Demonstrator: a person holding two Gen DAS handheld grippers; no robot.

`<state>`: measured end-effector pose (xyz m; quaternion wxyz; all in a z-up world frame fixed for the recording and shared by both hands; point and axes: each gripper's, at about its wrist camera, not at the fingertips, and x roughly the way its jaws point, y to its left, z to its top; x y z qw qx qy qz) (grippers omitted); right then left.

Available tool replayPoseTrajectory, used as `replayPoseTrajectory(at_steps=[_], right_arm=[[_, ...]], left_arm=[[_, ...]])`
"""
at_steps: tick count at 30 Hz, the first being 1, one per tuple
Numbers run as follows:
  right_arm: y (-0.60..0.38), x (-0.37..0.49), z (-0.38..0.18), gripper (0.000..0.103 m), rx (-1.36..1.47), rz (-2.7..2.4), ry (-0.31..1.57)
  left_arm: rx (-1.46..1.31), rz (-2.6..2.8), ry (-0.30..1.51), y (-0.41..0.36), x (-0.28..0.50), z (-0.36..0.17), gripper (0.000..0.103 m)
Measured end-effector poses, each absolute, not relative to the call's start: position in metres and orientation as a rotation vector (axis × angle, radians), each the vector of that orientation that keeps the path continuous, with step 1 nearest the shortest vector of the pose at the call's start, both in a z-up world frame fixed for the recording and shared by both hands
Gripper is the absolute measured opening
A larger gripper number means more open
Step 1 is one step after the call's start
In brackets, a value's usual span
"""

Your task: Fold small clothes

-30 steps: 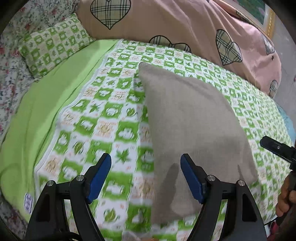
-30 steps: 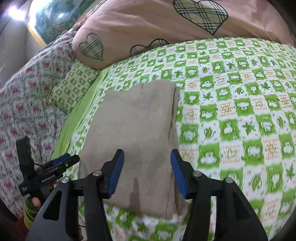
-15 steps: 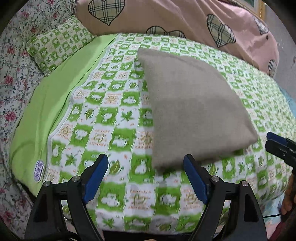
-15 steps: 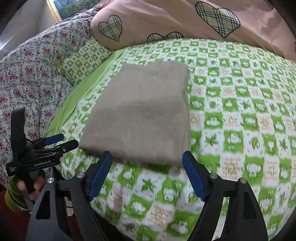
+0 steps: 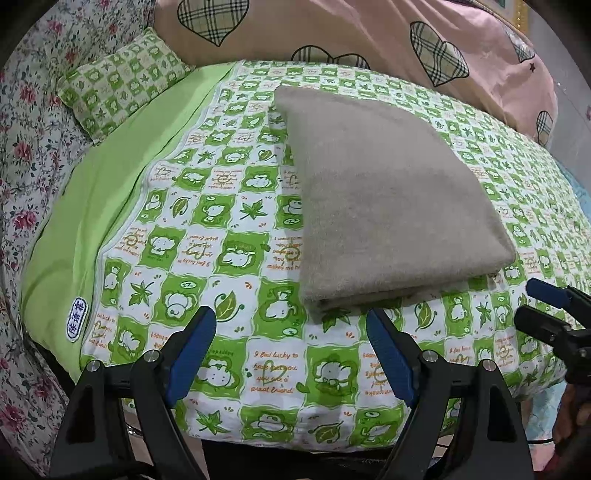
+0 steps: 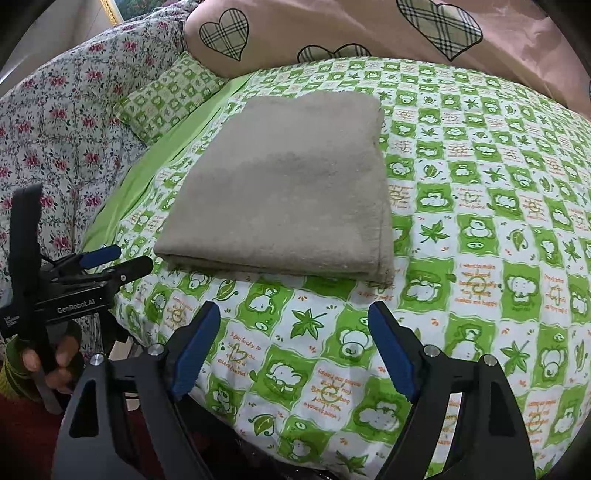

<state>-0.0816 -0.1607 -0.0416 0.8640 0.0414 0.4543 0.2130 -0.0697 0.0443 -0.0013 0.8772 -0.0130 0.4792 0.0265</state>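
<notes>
Two grippers hang over the near edge of the bed, both clear of the folded beige cloth lying flat on the green checked bedspread. Nothing sits between the spread jaws of the left gripper, while the empty right gripper is opening.

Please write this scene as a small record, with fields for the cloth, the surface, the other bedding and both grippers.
cloth: grey-brown, folded into a flat rectangle, lying on the bed
surface: green checked sheet with cartoon animals and leaves
pillow: small, same green pattern, beyond the cloth to the left
quilt: pink with plaid hearts, behind the cloth
left gripper: open, nothing between its jaws, short of the cloth's near edge
right gripper: jaws opening, nothing between them, apart from the cloth
fold: looks finished; neither gripper touches the cloth
</notes>
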Motion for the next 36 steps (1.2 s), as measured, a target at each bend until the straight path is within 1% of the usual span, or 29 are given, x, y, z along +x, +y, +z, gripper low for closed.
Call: replayPoseTrajectory(at_steps=[11, 36], right_arm=[[-0.151, -0.071, -0.042, 0.083, 0.060, 0.440, 0.957], [-0.145, -0.043, -0.032, 0.083, 0.026, 0.471, 0.938]], left_arm=[[0.043, 0.069, 1.019, 0.033, -0.064, -0.007, 0.084], [0.040, 0.038, 0.990, 0.027, -0.045, 0.003, 0.084]])
